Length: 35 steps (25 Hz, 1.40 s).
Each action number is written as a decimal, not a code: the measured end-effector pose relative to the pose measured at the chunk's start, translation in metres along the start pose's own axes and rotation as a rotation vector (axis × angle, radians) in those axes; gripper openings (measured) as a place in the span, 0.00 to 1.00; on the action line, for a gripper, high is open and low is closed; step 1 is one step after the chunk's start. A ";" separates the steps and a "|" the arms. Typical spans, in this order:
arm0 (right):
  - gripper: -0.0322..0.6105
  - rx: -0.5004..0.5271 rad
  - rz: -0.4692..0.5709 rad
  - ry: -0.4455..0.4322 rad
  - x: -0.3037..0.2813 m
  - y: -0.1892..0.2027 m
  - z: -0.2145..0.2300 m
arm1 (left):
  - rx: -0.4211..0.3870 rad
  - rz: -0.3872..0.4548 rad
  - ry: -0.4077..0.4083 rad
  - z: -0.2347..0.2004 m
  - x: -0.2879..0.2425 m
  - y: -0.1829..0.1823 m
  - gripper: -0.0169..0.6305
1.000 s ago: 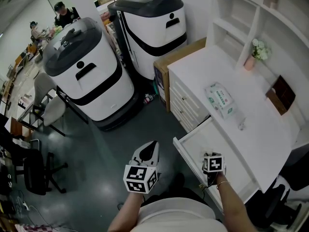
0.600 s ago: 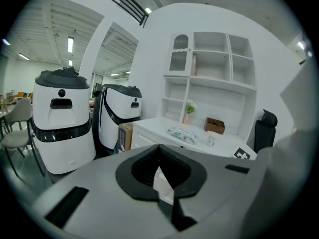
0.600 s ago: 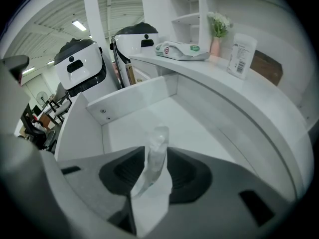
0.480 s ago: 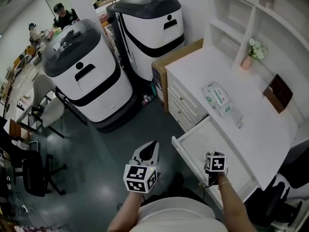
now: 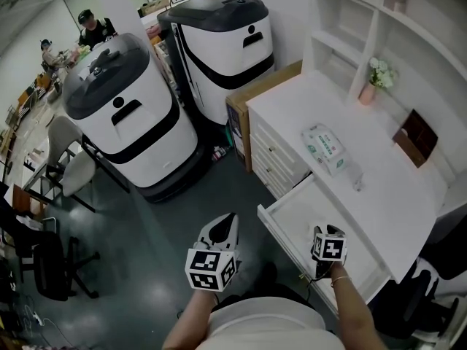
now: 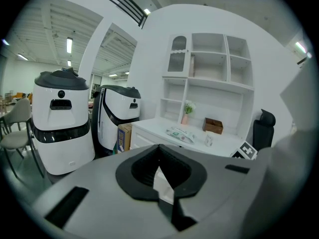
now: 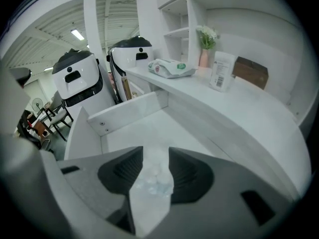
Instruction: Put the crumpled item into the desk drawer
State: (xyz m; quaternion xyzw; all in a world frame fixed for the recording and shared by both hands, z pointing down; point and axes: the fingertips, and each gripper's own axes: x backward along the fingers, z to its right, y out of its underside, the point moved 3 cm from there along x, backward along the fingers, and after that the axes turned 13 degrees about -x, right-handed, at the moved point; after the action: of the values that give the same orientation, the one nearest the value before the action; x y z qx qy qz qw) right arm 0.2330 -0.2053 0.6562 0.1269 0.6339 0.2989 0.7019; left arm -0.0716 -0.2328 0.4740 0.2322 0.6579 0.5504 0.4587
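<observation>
The white desk's drawer (image 5: 292, 211) stands pulled out, its floor (image 7: 149, 128) bare and pale. My right gripper (image 5: 327, 233) hangs over the drawer's near part. In the right gripper view its jaws (image 7: 155, 166) are opening, and the crumpled, clear-whitish item (image 7: 153, 180) shows in the gap between them, low over the drawer floor, with the pads not pressing on it. The head view hides the item under the gripper. My left gripper (image 5: 229, 220) is held over the dark floor left of the drawer, its jaws (image 6: 160, 176) together on nothing.
On the desk top lie a tissue packet (image 5: 322, 146), a small bottle (image 5: 357, 181), a brown box (image 5: 412, 137) and a flower vase (image 5: 373, 79). Two large white-and-black machines (image 5: 128, 115) (image 5: 222, 42) and a cardboard box (image 5: 252, 97) stand left of the desk. A chair (image 5: 69, 159) is at far left.
My right gripper has drifted slightly right and toward me over the drawer. The left gripper has hardly moved.
</observation>
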 end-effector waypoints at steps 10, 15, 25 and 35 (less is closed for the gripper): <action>0.28 0.001 0.248 -0.123 0.060 -0.052 -0.033 | -0.003 0.020 0.011 0.004 0.002 -0.004 0.02; 0.27 -0.025 0.379 -0.197 0.099 -0.074 -0.047 | -0.007 0.030 0.017 0.008 0.002 -0.005 0.02; 0.23 -0.057 0.548 -0.319 0.167 -0.099 -0.075 | -0.011 0.048 0.027 0.013 0.006 -0.009 0.02; 0.09 -0.034 0.687 -0.335 0.210 -0.111 -0.090 | -0.009 0.058 0.026 0.014 0.012 -0.013 0.02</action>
State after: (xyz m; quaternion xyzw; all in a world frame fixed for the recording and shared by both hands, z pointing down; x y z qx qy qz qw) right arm 0.1782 -0.1895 0.4082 0.3671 0.4259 0.5024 0.6568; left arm -0.0629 -0.2200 0.4581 0.2419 0.6542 0.5695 0.4349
